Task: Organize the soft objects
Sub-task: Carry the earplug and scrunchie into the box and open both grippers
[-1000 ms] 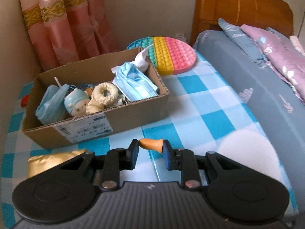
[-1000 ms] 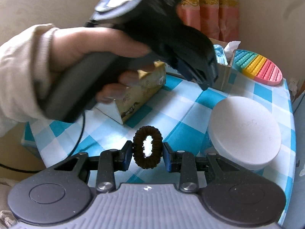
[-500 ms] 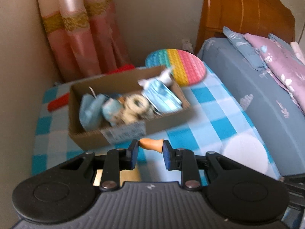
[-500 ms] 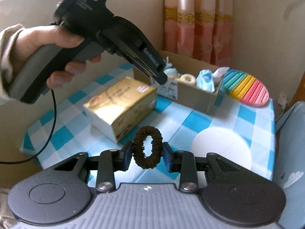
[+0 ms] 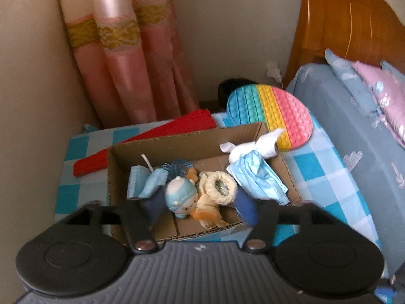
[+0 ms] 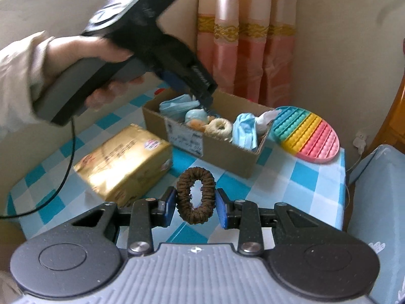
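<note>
Left wrist view: my left tongs [image 5: 200, 209] opening over cardboard box [image 5: 177, 144], nothing gripped. Right tongs [image 6: 195, 204] clenched on brown scrunchie [image 6: 195, 195], unboxed.

Left claw [image 5: 200, 209] angled down, jaws opening with nothing gripped between them. Right claw [image 6: 195, 204] angled down, pads pressed on a brown scrunchie [image 6: 196, 195].

Home bedroom — indicated by a wooden headboard [image 5: 354, 25], a bed [image 5: 336, 116] in grey-blue bedding with a pink pillow [image 5: 384, 88], pink gold-trimmed curtains [image 5: 121, 58] in the corner, and a bedside table under a blue-checked cloth [image 6: 298, 177].
</note>
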### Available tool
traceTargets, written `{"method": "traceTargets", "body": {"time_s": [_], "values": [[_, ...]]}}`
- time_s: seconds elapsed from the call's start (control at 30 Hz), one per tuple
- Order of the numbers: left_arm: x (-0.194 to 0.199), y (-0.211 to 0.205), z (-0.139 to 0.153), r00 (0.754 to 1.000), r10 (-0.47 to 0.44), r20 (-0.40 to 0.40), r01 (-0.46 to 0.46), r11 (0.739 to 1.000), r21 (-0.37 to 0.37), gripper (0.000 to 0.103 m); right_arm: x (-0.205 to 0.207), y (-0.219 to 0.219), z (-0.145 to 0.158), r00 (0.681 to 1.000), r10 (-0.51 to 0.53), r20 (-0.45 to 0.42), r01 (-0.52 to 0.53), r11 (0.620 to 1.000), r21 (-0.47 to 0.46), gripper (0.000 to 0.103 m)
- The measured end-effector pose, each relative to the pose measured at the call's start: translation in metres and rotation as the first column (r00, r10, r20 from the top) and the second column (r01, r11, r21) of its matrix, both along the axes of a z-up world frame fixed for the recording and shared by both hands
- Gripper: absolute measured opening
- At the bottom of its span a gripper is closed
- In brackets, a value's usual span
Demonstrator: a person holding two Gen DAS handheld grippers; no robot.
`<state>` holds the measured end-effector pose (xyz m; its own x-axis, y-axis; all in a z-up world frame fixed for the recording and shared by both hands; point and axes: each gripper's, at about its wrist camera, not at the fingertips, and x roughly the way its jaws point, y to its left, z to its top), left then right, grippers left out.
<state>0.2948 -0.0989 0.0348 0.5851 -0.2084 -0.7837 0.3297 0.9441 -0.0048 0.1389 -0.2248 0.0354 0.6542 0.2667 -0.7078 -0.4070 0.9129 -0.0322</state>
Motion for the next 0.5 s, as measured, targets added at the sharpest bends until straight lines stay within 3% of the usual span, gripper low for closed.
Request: {"method": "traceTargets", "body": {"time_s": [0.2,0.5], "values": [[-0.039,0.021,0.013,0.997,-0.01,0.078,0.005,0.998,0.063,0.098,0.037,0.005,0.01,1.0,-0.015,-0.004,0.015,0.999,-0.029,0.038],[-0.107,0.056,0.004,0.984,0.085,0.159,-0.103,0.989,0.105,0.101,0.12,0.033,0.008,0.999,-0.052,-0.012,0.051,0.995,-0.081,0.038]]}}
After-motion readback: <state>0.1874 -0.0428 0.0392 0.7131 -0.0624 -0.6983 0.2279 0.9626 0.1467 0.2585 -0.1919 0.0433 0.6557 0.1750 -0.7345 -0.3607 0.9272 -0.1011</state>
